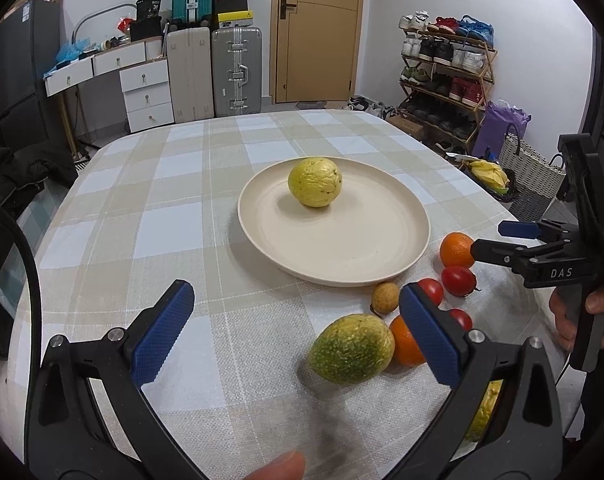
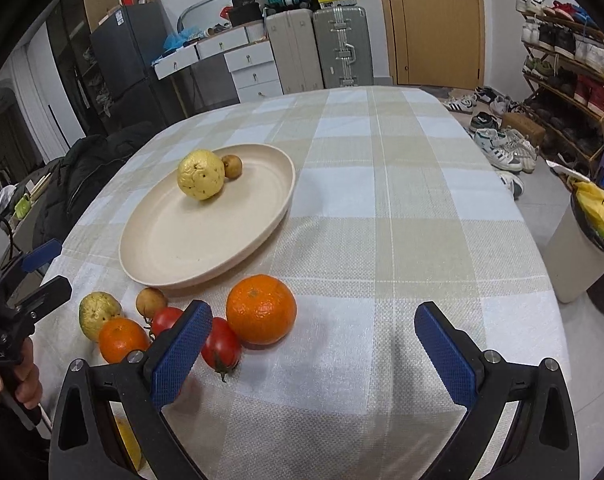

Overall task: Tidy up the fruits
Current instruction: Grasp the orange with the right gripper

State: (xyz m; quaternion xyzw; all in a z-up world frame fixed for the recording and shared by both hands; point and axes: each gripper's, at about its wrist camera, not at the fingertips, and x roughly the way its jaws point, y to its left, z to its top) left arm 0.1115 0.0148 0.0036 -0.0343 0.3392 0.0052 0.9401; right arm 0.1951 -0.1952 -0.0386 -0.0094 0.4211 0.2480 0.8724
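Observation:
A beige plate (image 1: 342,252) on the checked tablecloth holds a yellow guava (image 1: 315,182); the right wrist view shows the plate (image 2: 182,248), the guava (image 2: 201,175) and a small brown fruit (image 2: 232,166) behind it. My left gripper (image 1: 298,336) is open above the cloth, with a green-yellow guava (image 1: 352,349) between its jaws. Beside it lie oranges (image 1: 457,249), tomatoes (image 1: 458,280) and a small brown fruit (image 1: 385,295). My right gripper (image 2: 314,348) is open and empty, with an orange (image 2: 261,309) and a tomato (image 2: 221,347) just ahead of its left finger.
A second yellow fruit (image 1: 484,412) lies partly hidden behind my left gripper's right finger. The right gripper also shows in the left wrist view (image 1: 502,240). Off the table's right edge stand a bin (image 2: 590,240) and a shoe rack (image 1: 446,76). Suitcases (image 1: 238,72) stand behind.

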